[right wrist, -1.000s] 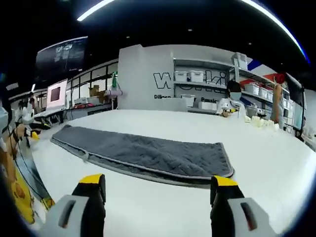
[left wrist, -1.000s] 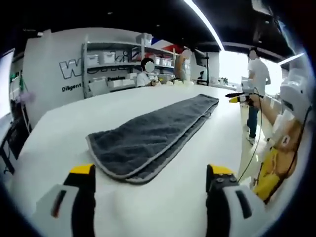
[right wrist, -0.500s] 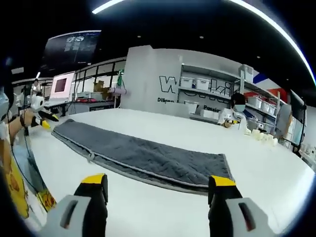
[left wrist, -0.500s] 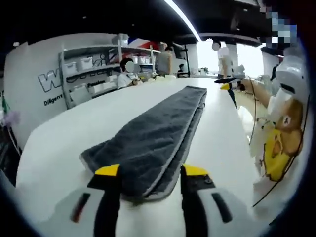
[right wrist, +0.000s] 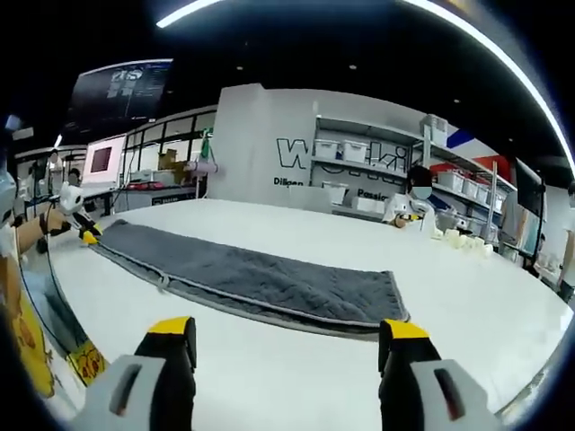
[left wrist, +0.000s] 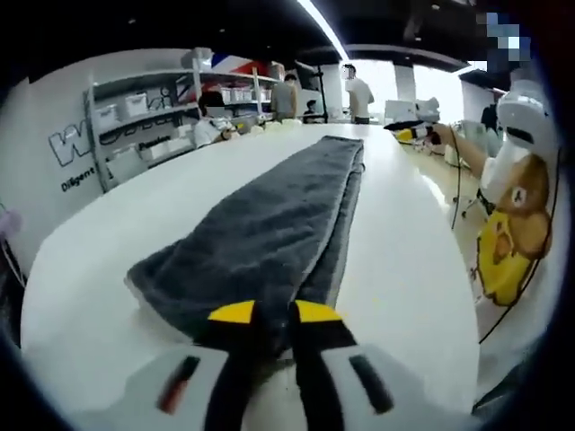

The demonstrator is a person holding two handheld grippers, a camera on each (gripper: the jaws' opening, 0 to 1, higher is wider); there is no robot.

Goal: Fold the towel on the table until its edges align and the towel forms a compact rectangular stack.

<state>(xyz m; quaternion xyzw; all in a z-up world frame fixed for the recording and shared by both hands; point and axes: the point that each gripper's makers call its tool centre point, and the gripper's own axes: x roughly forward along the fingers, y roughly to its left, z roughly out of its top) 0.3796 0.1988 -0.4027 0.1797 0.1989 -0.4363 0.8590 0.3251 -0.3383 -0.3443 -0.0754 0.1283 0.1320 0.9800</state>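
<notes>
Now, with the left tongs (left wrist: 269, 316) pinching the towel (left wrist: 269, 224) end, bring the gaping right tongs (right wrist: 280, 334) squarely onto the far end.

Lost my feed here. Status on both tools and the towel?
Left tool shut on the towel's near end. Right tool open, short of the far end, holding nothing. Towel lies long and folded lengthwise on the table. Nothing in the way.

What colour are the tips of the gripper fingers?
Yellow tips on black fingers, showing best in the right gripper view.
</notes>
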